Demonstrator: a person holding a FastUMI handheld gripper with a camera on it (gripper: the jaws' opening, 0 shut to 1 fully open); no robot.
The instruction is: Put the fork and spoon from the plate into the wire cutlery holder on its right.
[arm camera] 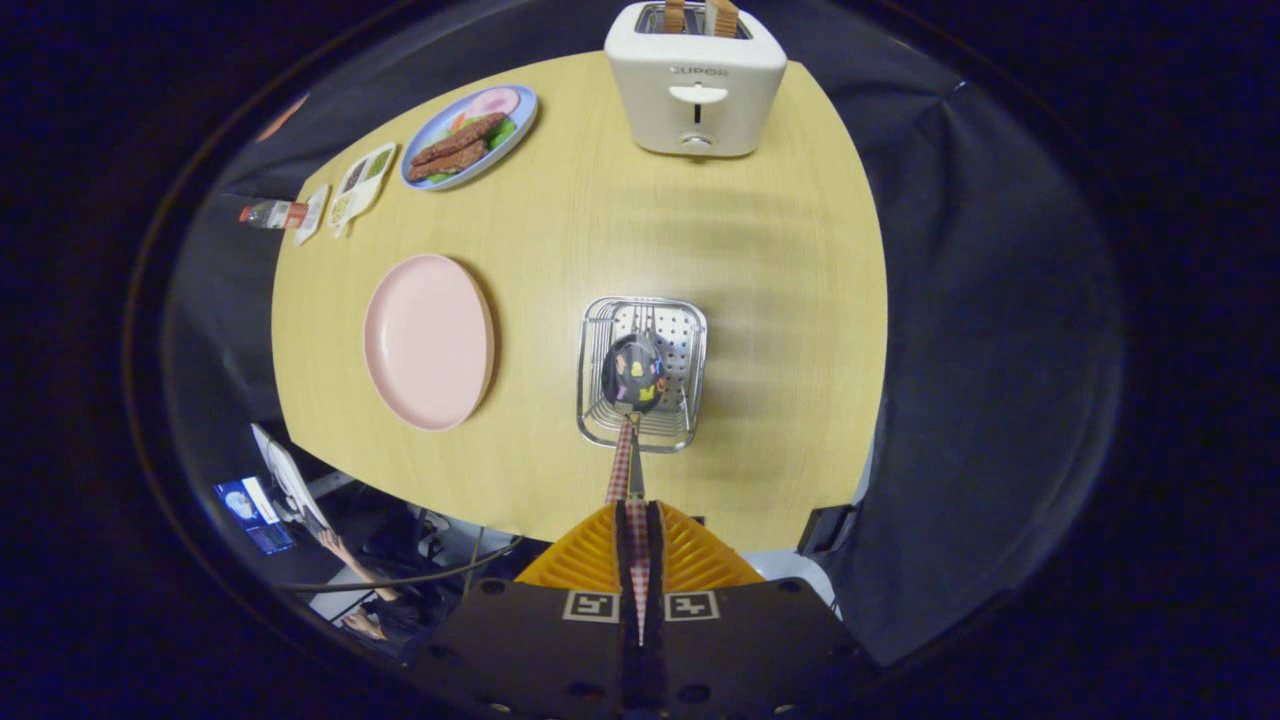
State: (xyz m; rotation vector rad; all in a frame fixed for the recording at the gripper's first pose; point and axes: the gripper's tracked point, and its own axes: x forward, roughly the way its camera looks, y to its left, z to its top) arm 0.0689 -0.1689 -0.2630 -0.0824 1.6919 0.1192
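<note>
The hand-held gripper (638, 520) was clenched on the checked handle of the spoon (632, 375) — bowl hanging over the wire cutlery holder (600, 330) (pink plate (428, 342) bare) — so lowering it straight before release seemed advisable.

Light wooden table (700, 230) stands within black cloth booth walls (980, 300). White toaster (697, 90) sits at the far edge, a blue plate of food (470, 137) far left. Near left, below the table, a lit laptop (252, 502) and cables (400, 580) lie on the floor.

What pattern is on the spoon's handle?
Red-and-white check, seen in the gripper view: the gripper is shut on the spoon handle.
</note>
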